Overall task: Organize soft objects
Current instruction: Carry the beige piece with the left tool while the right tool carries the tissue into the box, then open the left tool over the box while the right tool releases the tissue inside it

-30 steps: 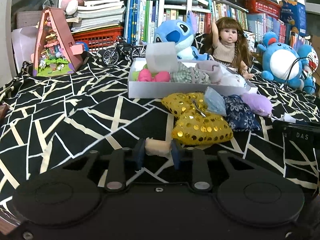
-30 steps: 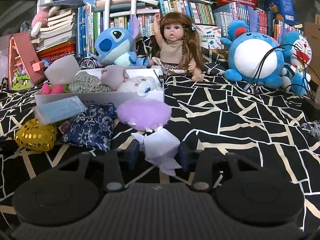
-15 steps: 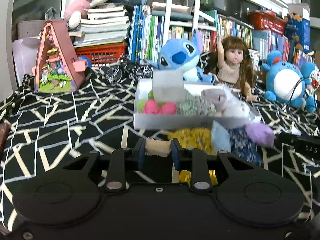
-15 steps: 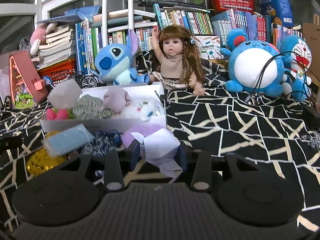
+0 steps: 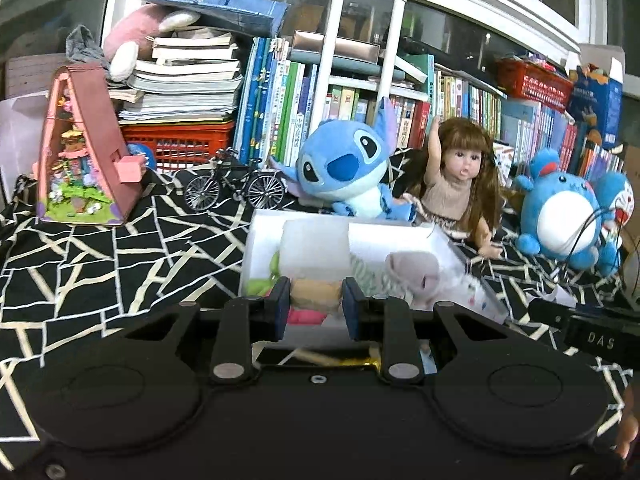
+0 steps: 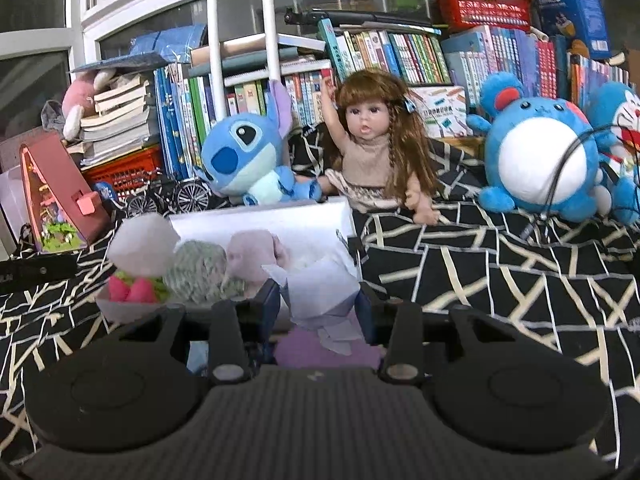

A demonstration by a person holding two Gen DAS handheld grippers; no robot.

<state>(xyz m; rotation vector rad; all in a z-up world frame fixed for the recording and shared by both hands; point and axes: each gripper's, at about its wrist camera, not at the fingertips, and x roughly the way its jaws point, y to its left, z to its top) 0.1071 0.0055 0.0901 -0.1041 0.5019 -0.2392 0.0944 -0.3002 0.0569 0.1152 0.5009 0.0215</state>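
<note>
In the left wrist view, the pink toy house (image 5: 82, 152) stands at the far left on the black, white-lined cloth (image 5: 120, 256), with the model bicycle (image 5: 236, 186) to its right. The left tool (image 5: 316, 304) is clenched on a small tan soft piece (image 5: 316, 290), held just over the near left part of the white box (image 5: 400, 236). The tool's body hides the box's front wall and most of what lies low inside; only slivers of green (image 5: 260, 284) and pink (image 5: 306, 316) show beside the fingers. A pale foam block (image 5: 316, 246) rises behind the tan piece, and a mauve plush (image 5: 414, 270) lies further right in the box. Something gold (image 5: 352, 360) shows through a gap in the tool's frame, too little to identify. At the right edge the other tool is cut off, a dark bar only.

In the right wrist view, the pink and green pieces (image 6: 134, 288), a grey-green knitted bundle (image 6: 198, 270) and the mauve plush sit in the box from left to right. The right tool (image 6: 320, 308) is grasping a crumpled white tissue-like wad (image 6: 320, 292) at the box's right end; whether it touches the box contents cannot be told. A purple fuzzy item (image 6: 316, 350) shows below the fingers, mostly hidden by the tool. Behind sit the blue plush (image 6: 244, 160) and the doll (image 6: 376, 152).
</note>
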